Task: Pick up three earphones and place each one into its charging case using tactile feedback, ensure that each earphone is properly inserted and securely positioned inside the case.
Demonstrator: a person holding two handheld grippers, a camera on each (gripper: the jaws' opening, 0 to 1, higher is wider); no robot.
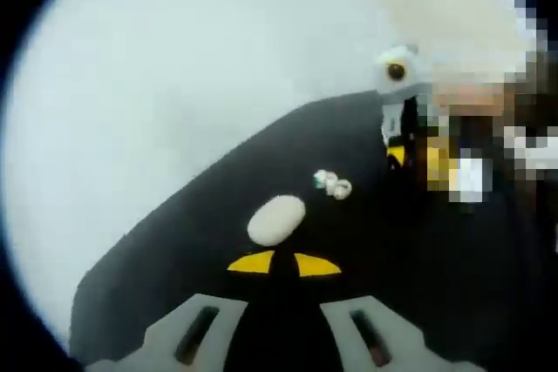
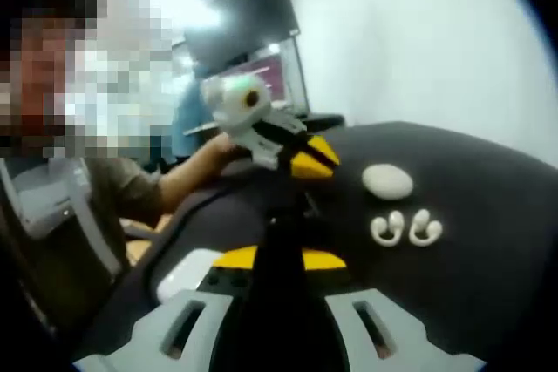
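On the black table (image 1: 174,250), a closed white oval charging case (image 1: 276,219) lies just beyond my left gripper (image 1: 283,263), whose yellow-tipped jaws stand together with nothing between them. Two white earphones (image 1: 332,184) lie side by side a little past the case. In the right gripper view the same case (image 2: 387,181) and earphones (image 2: 406,228) lie ahead and to the right of my right gripper (image 2: 279,259), also shut and empty. The left gripper (image 2: 312,158) hovers over the table beside the case. The right gripper (image 1: 397,156) appears at the far table edge.
A second white object (image 2: 179,276), perhaps another case, lies near the table's left edge beside my right jaws. A person sits at the left with a forearm (image 2: 187,176) on the table. A dark monitor (image 2: 244,23) stands behind. A white wall is beyond the table.
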